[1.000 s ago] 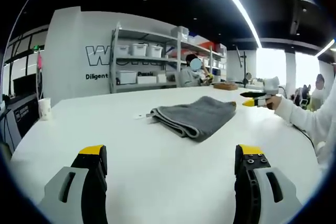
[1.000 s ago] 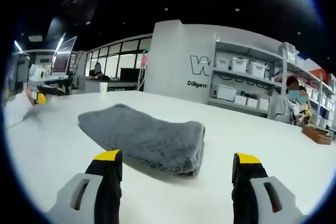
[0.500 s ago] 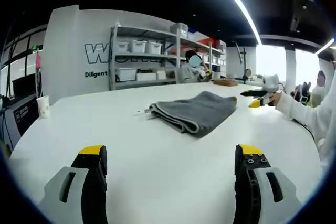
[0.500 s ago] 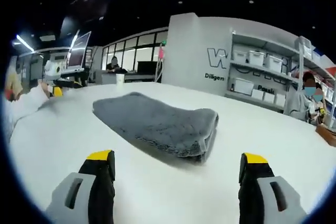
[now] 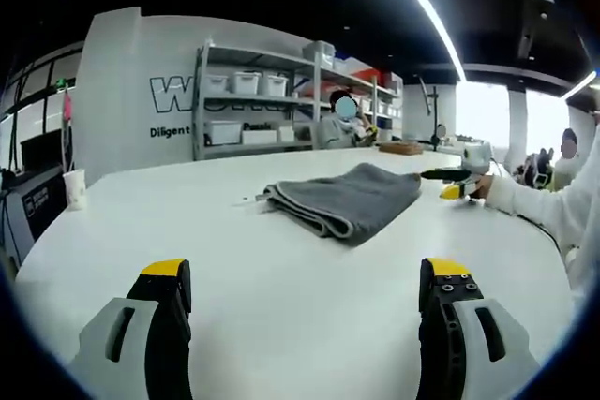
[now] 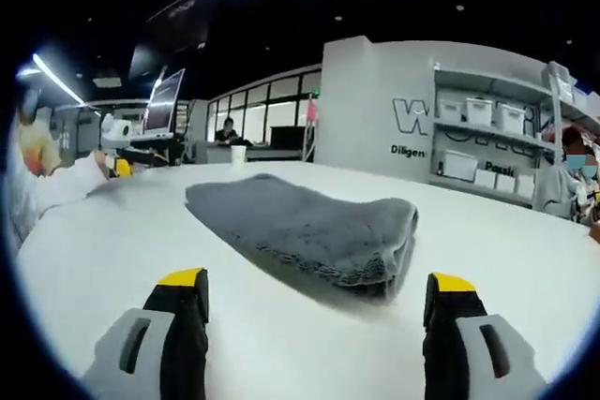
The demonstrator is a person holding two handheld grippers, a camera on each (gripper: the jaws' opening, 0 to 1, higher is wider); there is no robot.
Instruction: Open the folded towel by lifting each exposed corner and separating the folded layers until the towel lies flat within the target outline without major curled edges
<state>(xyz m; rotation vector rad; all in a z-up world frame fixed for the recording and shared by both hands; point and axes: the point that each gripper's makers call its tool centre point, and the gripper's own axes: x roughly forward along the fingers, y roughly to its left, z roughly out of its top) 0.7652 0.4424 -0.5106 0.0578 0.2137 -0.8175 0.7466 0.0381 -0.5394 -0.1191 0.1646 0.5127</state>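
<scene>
— While you looked along the left tool, where did the towel lie?
— Folded on the white surface, ahead of the jaws and well apart from them, its stacked fold edges facing the camera. The left tool's jaws stood wide apart, released, with nothing between them.
— Anything near the towel?
— A small pale scrap, too small to make out, lay just beside the towel's left end. Off the towel's right end the right tool came in, held by a hand in a white sleeve, near the towel but not touching it. A paper cup stood far to the towel's left at the surface's edge, and shelving with white bins rose behind the towel.
— And along the right tool?
— The towel lay close ahead of the jaws, its thick folded end toward the right jaw, still apart from both. Those jaws were also spread and released, holding nothing.
— Beyond the towel?
— The left tool showed far to its left, at the end of a white sleeve. A cup stood behind the towel at the surface's far edge.
</scene>
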